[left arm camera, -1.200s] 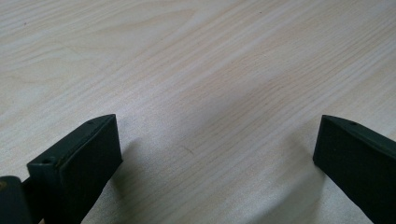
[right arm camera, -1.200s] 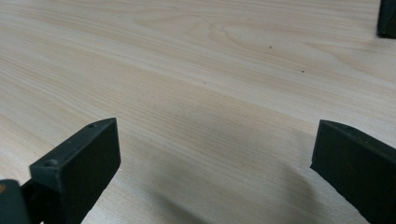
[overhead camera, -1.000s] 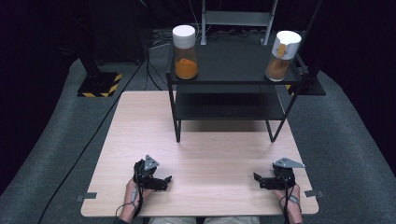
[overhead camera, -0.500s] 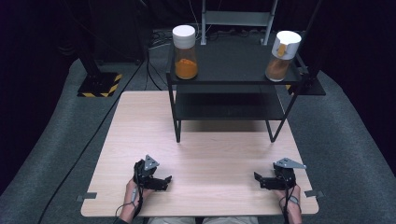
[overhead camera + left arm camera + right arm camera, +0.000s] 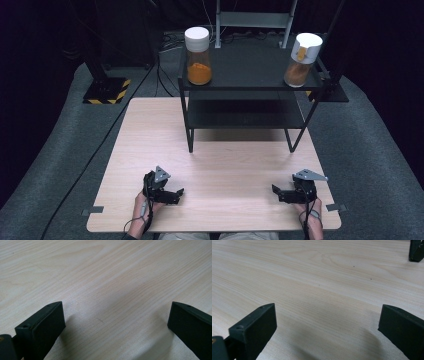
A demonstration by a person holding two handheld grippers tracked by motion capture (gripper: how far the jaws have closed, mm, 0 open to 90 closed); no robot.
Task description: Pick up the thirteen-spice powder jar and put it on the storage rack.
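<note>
My left gripper [image 5: 176, 195] rests low on the wooden table [image 5: 225, 160] near its front left, held by a hand. In the left gripper view the left gripper [image 5: 116, 323] has its black jaws wide apart over bare wood. My right gripper [image 5: 278, 193] sits at the front right, pointing toward the left one. The right gripper view shows the right gripper [image 5: 327, 325] open too, with nothing between its jaws. Two jars stand on a black shelf rack [image 5: 250, 85]: an upright jar with orange powder and a white lid [image 5: 198, 49], and a tilted-looking jar with brown powder [image 5: 301, 60].
The black two-tier rack stands on the far half of the table, with its legs [image 5: 190, 145] on the wood. A dark object [image 5: 417, 250] shows at the top right of the right gripper view. Dark floor, cables and a yellow-black striped base [image 5: 107, 90] surround the table.
</note>
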